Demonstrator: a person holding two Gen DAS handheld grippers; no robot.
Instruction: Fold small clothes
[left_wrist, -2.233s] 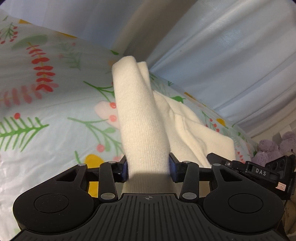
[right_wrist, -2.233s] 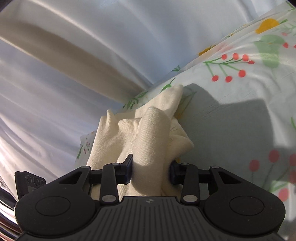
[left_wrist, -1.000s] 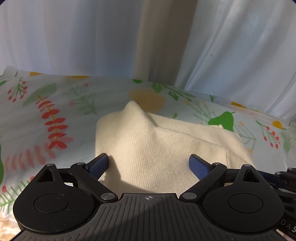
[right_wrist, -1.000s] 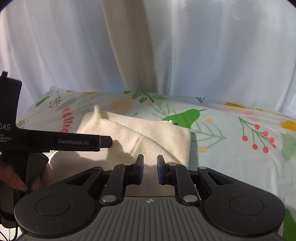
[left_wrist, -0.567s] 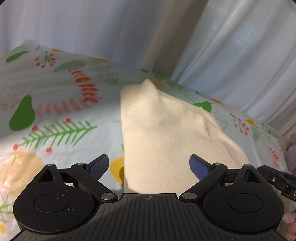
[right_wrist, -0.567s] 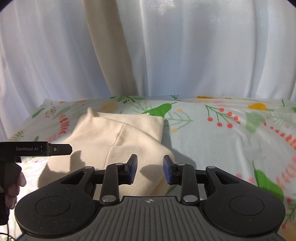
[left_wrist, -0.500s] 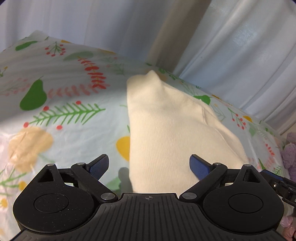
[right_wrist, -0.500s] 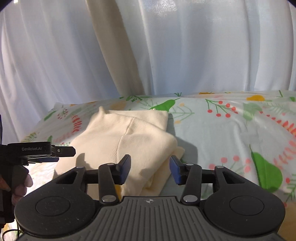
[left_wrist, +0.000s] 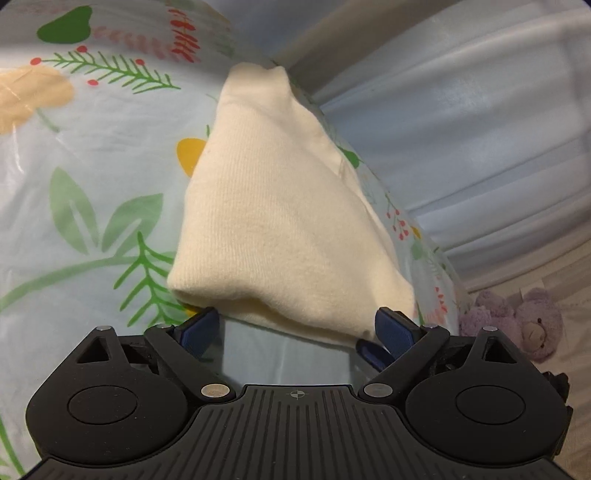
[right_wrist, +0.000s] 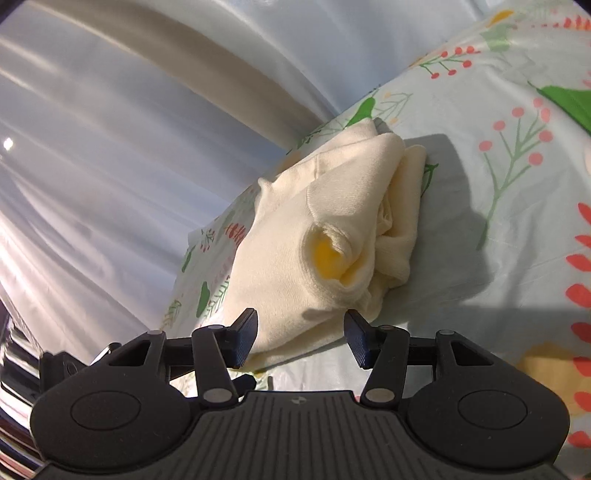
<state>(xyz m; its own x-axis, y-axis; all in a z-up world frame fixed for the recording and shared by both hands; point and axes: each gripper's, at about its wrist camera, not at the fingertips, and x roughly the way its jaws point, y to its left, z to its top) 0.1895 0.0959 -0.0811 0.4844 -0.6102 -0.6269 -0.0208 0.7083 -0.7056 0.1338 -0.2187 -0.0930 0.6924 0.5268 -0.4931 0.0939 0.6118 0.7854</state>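
Observation:
A cream knitted garment (left_wrist: 280, 221) lies folded in a thick bundle on the floral sheet (left_wrist: 92, 177). My left gripper (left_wrist: 299, 328) is open and empty, its blue-padded fingers just short of the garment's near folded edge. In the right wrist view the same garment (right_wrist: 332, 236) shows its layered side, with a yellow patch inside a fold. My right gripper (right_wrist: 301, 338) is open and empty, its fingers on either side of the garment's near corner without holding it.
White curtains (right_wrist: 129, 129) hang behind the bed. A purple plush toy (left_wrist: 517, 321) sits off the bed's right edge in the left wrist view. The other gripper's blue fingertip (left_wrist: 369, 352) shows below the garment's right corner.
Both grippers let go of the garment, which now lies folded on the sheet. Both have drawn back and tilted, and the right gripper has opened wider.

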